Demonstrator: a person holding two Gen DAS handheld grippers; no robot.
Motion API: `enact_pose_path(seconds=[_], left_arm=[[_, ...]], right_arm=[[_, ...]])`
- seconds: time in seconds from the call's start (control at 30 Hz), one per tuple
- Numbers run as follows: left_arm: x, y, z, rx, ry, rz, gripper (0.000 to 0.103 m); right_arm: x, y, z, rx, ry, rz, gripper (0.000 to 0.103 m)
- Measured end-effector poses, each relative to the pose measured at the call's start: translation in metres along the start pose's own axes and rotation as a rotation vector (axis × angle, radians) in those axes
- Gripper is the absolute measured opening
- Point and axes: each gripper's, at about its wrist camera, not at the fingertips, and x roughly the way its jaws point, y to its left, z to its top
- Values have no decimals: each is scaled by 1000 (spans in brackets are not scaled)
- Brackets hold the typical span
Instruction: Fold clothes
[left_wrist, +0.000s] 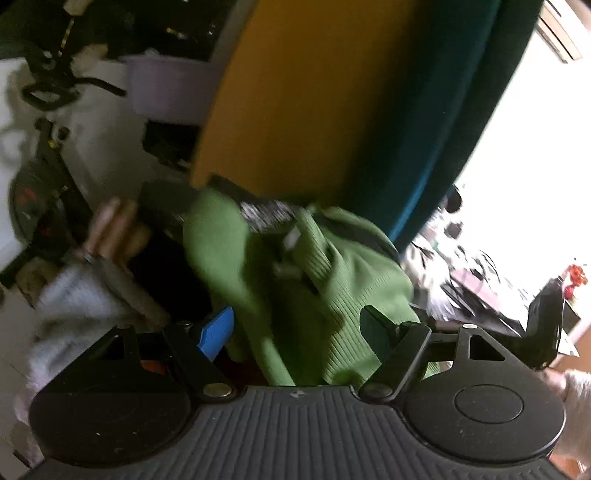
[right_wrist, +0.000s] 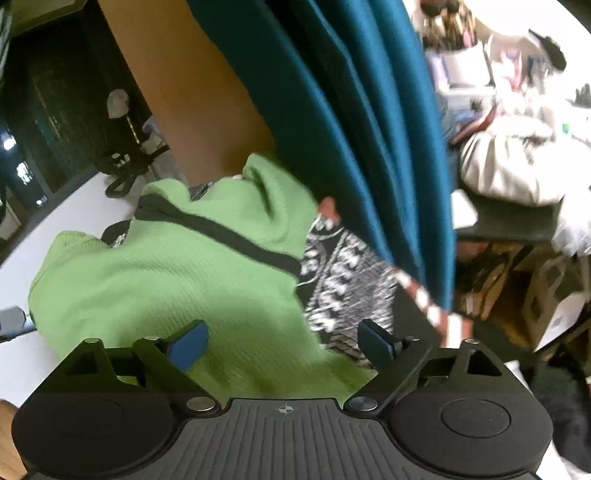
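- Green ribbed garment (right_wrist: 177, 273): bunched and rumpled, with a dark stripe across it; no flat panel, no squared edge, no neat crease visible in either view. Judged not in a folded state.
- Position: directly ahead of both grippers, lying partly over a black-and-white patterned cloth (right_wrist: 343, 284). Whether fully resting on the surface beneath or partly lifted: cannot tell, owing to motion blur.
- Patterned cloth: likewise crumpled, partly covered by the green piece; not folded either, as far as visible.
- Left gripper (left_wrist: 297, 330): jaws spread wide, green fabric lying between and around them, not pinched. Blue pad on one finger, dark pad on the other, well apart.
- Right gripper (right_wrist: 282, 345): jaws spread wide, held just above or against the green fabric; nothing clamped.
- Hand with a pale sleeve (left_wrist: 110, 229) seen to one side in the left wrist view, beside the green piece.
- Surroundings: teal hanging fabric (right_wrist: 332, 110) and a tan-orange panel (left_wrist: 314, 92) behind the clothes; white surface (right_wrist: 74, 206) beside them; cluttered room further out, details blurred.
- Progress judged: no finished fold or stack in view. Remaining, on this evidence: spreading the green piece flat and folding it, then the patterned one. Whether other items lie folded out of frame: not determinable.
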Motion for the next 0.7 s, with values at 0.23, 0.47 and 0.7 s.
enact_pose_path(seconds=[0.23,0.47,0.7], left_arm=[[8,3,2,31,19,7,79],[32,-3,-20,30,141,-88,83],[48,-26,-66,99,315,-189,83]], right_arm=[[-32,-24,-13,74,-27,-72,5],[-82,-57,-30,160,-94,-214,2],[-82,-89,-60,214,3,-354,2]])
